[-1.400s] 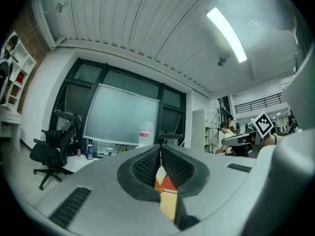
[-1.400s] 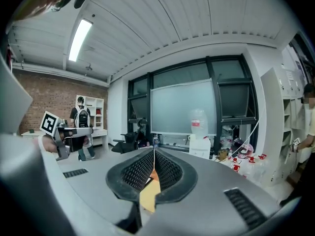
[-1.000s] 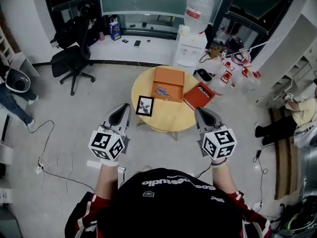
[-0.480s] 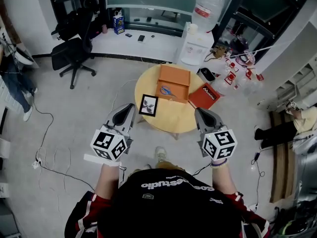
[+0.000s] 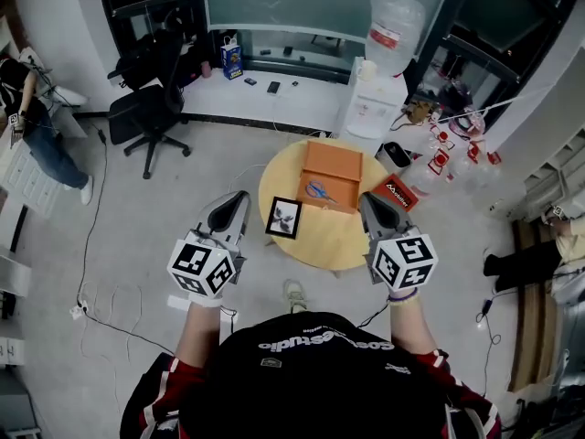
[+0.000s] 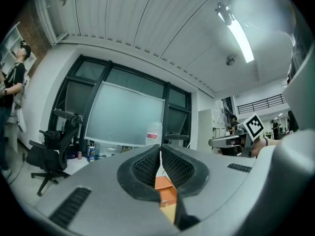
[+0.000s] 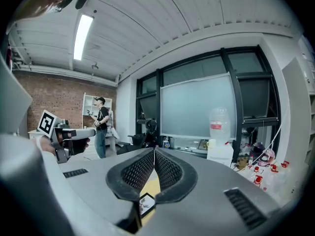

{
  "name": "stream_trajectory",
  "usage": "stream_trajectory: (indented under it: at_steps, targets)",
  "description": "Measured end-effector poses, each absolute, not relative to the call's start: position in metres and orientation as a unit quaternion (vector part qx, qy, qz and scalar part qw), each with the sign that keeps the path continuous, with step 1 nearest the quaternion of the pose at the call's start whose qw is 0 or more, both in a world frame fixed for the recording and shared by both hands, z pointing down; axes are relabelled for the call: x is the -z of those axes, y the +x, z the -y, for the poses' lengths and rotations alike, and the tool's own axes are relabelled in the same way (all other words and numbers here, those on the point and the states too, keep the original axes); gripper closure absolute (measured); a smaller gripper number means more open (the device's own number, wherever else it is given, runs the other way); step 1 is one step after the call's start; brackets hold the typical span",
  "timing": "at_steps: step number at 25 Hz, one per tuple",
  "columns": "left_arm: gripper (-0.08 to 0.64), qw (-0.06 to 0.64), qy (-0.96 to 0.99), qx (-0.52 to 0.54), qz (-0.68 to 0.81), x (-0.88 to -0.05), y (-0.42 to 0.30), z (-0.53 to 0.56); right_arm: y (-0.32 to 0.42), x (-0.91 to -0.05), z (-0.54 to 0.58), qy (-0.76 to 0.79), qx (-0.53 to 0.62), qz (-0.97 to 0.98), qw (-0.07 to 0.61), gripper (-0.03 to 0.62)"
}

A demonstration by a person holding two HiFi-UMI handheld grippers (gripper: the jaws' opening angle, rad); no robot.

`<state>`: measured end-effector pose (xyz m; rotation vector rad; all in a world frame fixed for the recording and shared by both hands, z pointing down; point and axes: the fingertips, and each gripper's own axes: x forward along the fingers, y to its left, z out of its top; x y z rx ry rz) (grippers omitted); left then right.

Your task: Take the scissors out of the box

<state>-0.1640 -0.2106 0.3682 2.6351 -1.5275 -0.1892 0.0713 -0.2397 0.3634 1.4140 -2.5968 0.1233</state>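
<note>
Both of my claws, the left claw (image 5: 236, 198) and the right claw (image 5: 369, 200), are hovering clenched on nothing near the worktop (image 5: 320, 247), while the scissors (image 5: 319, 189) are lying in the open box (image 5: 331, 157) on it.

Orange box (image 5: 334, 161), blue-handled scissors (image 5: 319, 190), yellow table (image 5: 338, 243), red book (image 5: 396, 193).
</note>
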Motion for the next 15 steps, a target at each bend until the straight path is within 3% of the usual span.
stream_trajectory:
  at_steps: [15]
  targets:
    - [0.534, 0.035, 0.869, 0.051, 0.492, -0.364, -0.144, 0.257, 0.082, -0.363, 0.284, 0.469, -0.028, 0.878, 0.091, 0.556]
